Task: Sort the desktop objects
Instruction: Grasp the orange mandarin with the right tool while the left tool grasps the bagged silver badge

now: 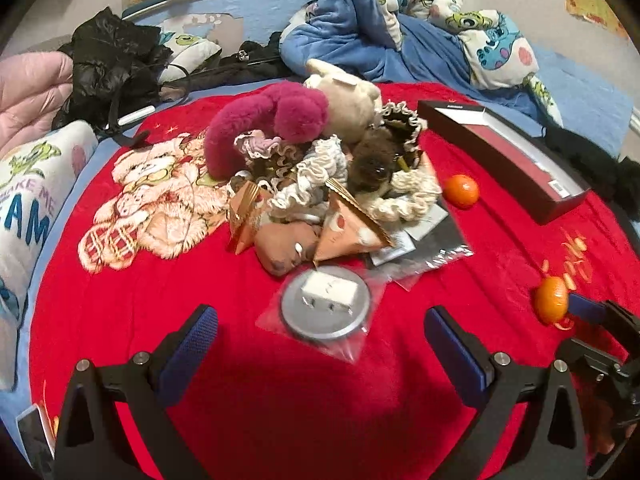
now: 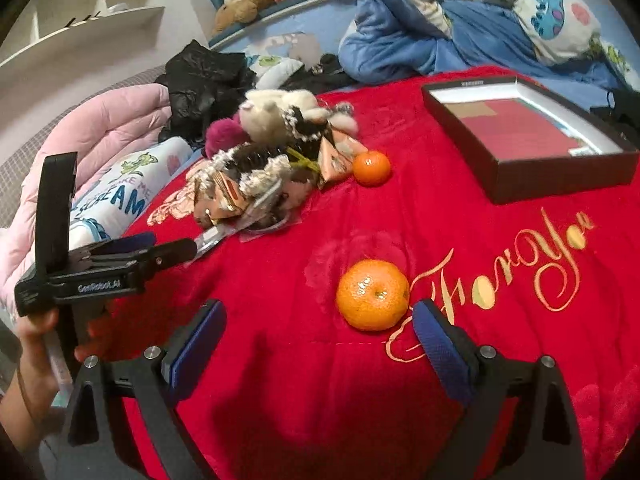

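On a red blanket (image 1: 240, 360) lies a pile of plush toys, frilly scrunchies and small triangular packets (image 1: 312, 168). At its near side a clear bag holds a grey disc with a white plug (image 1: 326, 304). My left gripper (image 1: 320, 340) is open just before that bag, with nothing between its fingers. One mandarin (image 1: 462, 191) rests right of the pile. A second mandarin (image 2: 373, 294) sits just ahead of my open right gripper (image 2: 320, 330), close to its right pad (image 2: 436, 340). An open black box (image 2: 528, 136) with a red lining stands at the far right.
The left gripper (image 2: 132, 256) appears from the side in the right wrist view, held by a hand (image 2: 36, 344). Blue bedding (image 1: 360, 28), a black jacket (image 1: 108, 64), a pink quilt (image 2: 100, 128) and a printed pillow (image 1: 28, 200) ring the blanket. Gold "For You" embroidery (image 2: 520, 264) lies right of the near mandarin.
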Motion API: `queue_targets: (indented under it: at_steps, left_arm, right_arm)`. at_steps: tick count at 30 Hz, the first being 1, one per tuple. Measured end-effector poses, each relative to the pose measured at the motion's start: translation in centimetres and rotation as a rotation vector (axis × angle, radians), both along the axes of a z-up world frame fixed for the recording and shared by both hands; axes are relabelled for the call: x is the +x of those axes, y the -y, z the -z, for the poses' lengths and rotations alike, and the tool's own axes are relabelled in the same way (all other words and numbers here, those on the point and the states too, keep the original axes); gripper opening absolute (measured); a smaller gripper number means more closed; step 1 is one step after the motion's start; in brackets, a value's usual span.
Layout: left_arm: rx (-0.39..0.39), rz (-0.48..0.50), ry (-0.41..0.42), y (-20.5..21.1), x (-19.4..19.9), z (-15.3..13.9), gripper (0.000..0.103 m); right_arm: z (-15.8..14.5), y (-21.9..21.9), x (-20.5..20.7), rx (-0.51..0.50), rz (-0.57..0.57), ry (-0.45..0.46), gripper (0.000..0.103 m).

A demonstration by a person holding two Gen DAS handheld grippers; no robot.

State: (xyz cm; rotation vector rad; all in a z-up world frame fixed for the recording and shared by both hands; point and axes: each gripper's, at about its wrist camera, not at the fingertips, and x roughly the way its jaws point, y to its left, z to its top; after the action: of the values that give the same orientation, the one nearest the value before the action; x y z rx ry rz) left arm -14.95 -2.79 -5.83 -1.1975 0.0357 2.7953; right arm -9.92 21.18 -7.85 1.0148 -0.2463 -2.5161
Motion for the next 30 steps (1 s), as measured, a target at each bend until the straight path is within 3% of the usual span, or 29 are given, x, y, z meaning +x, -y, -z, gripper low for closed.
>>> queue_targets:
  at_steps: [6,9,13,17,27,30]
  left_arm:
    - [-0.060,0.040,0.027,-0.8,-2.5,1.5,0.103]
    - [-0.057,0.058,0.093,-1.0,-3.7,2.9,0.103]
    - [-0.022,0.046,0.101,-0.5,-4.3,3.1,0.103]
    - [-0.048,0.046,0.108,-0.8,-4.6,3.3,0.103]
    - [-0.039,0.046,0.100,-0.9,-4.2,3.5,0.103]
    - [-0.033,0.050,0.085,-0.8,-3.7,3.4,0.094]
  right_arm:
    - [0.8,0.0,-1.3,-0.016,0.000,0.043,0.090]
    - [1.2,0.2,-1.9,-0.017,-0.005,0.056,0.090]
    - [1.4,0.5,-2.4,-0.010,-0.004,0.056,0.090]
    - [1.6,0.3,-2.7,-0.020,0.005,0.059,0.088]
    - [1.7,-0.5,-2.5,-0.012,0.078,0.050,0.057]
    - [1.9,-1.0,-2.4,-0.032,0.092,0.051,0.047]
